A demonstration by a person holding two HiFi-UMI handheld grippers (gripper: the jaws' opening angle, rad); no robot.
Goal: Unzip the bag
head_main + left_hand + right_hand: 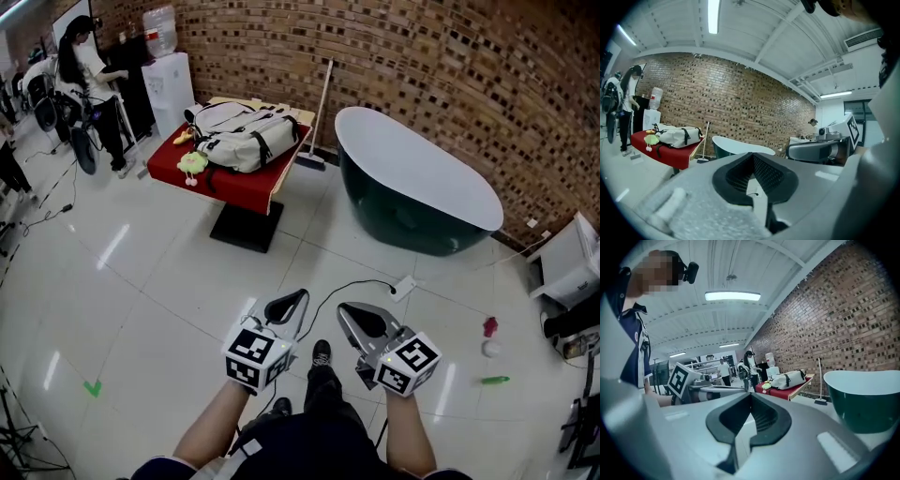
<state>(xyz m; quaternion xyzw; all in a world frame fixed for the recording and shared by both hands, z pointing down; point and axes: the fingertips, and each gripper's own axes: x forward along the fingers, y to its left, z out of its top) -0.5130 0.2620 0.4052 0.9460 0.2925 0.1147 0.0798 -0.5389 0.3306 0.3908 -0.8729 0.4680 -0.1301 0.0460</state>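
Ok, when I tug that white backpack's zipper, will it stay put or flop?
Probably floppy: the backpack looks like soft, sagging fabric. It lies flat on the red-covered table, so it likely won't tip, but may slide toward a pull.

**Room Tally: Mostly Ones, Two Grippers**

Two grippers are in view: the left gripper (292, 302) and the right gripper (354, 317). One bag (246, 141) and one plush toy (192, 164) lie on one bench (239, 187). There is one bathtub (412, 173), one broom (322, 103), one water dispenser (172, 80) and one person (89, 70) near it. Three small floor items show: one red piece (489, 326), one white ball (487, 348), one green stick (495, 380).
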